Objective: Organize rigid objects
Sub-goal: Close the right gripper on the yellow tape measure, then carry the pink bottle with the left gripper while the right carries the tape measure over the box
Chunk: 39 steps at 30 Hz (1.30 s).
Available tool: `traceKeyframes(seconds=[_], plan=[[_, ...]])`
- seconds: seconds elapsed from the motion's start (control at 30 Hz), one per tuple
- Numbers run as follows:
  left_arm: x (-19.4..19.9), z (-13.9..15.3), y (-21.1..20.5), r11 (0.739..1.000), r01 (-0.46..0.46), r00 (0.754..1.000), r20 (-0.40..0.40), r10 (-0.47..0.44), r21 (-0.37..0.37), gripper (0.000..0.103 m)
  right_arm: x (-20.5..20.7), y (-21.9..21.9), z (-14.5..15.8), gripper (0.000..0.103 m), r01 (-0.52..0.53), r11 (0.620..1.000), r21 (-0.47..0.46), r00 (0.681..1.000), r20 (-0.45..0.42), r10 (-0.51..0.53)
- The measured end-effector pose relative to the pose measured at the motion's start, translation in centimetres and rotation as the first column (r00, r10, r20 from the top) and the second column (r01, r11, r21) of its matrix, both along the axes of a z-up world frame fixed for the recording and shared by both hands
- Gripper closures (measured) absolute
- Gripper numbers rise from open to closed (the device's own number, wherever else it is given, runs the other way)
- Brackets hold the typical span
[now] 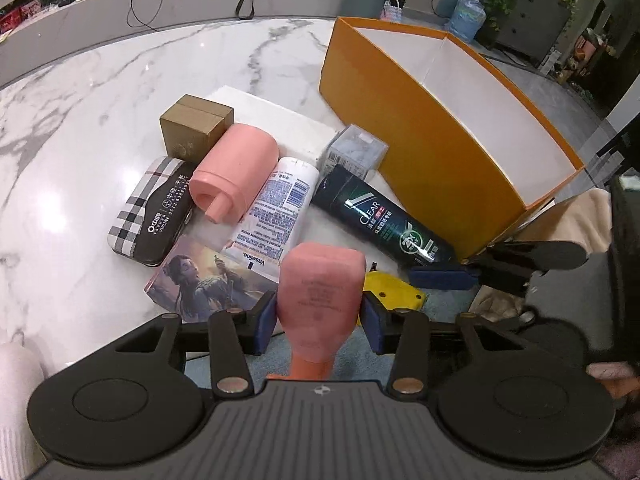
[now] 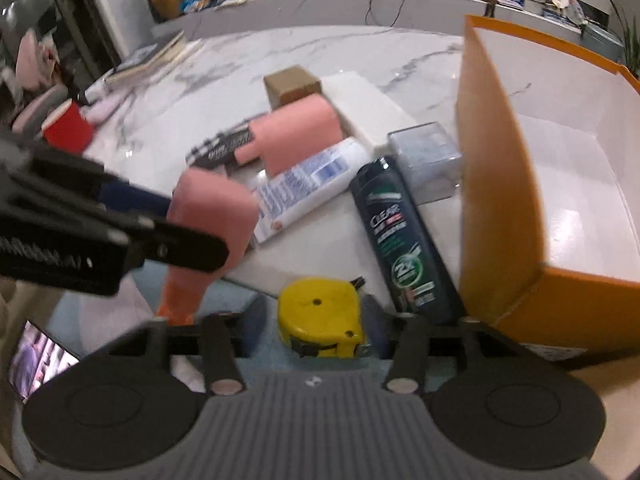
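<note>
Your left tongs [image 1: 320, 320] pinch the pink bottle [image 1: 322, 296], pads pressed on both its sides; its long axis runs along the fingers, orange cap end at 6 o'clock, flat base at 12. Your right tongs [image 2: 320, 324] stand spread around the yellow tape measure [image 2: 320, 316], whether the pads touch it cannot be told. The dark CLEAR bottle [image 2: 396, 236] lies on the counter [image 1: 100, 92], beside the orange box [image 1: 404, 148] at 2 o'clock.

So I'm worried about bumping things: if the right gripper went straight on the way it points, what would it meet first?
Probably the yellow tape measure, lying between the open fingers of the right gripper. Beyond it lies the dark green shampoo bottle; depth is unclear.
</note>
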<state>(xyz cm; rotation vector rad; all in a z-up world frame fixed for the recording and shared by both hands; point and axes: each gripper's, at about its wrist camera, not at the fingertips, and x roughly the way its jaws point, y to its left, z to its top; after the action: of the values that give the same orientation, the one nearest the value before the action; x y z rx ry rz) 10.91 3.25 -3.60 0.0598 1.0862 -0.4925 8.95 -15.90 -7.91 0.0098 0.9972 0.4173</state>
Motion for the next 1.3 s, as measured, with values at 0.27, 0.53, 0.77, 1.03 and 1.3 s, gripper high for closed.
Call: traceKeyframes(seconds=[0.27,0.53,0.77,1.03,1.3], plan=[[0.7,-0.9,0.5,1.0,-0.002,1.0,-0.03,0.002,-0.016,0.053,1.6,0.6,-2.1,0.051,0.024,1.0,0.013,0.996,-0.082,-0.023],[0.5,-0.3,0.6,1.0,0.005,1.0,-0.022,-0.006,-0.027,0.054,0.5,0.1,-0.4,0.053,-0.004,1.0,0.02,1.0,-0.015,0.004],[0.3,4.0,-0.4,0.997,0.038,0.998,0.046,-0.035,-0.06,0.054,-0.4,-1.4,4.9,0.053,-0.045,0.998,0.032,0.99,0.132,0.041],[2.2,10.0,-4.1,0.989,0.104,0.989,0.112,-0.093,-0.104,0.054,1.0,-5.4,10.8,0.053,-0.013,1.0,0.001,0.969,0.248,0.012],[5.6,11.5,-10.3,0.972,0.153,0.988,0.049,-0.147,-0.176,0.054,3.1,-11.4,12.3,0.053,0.088,0.995,-0.048,0.969,0.236,-0.074]])
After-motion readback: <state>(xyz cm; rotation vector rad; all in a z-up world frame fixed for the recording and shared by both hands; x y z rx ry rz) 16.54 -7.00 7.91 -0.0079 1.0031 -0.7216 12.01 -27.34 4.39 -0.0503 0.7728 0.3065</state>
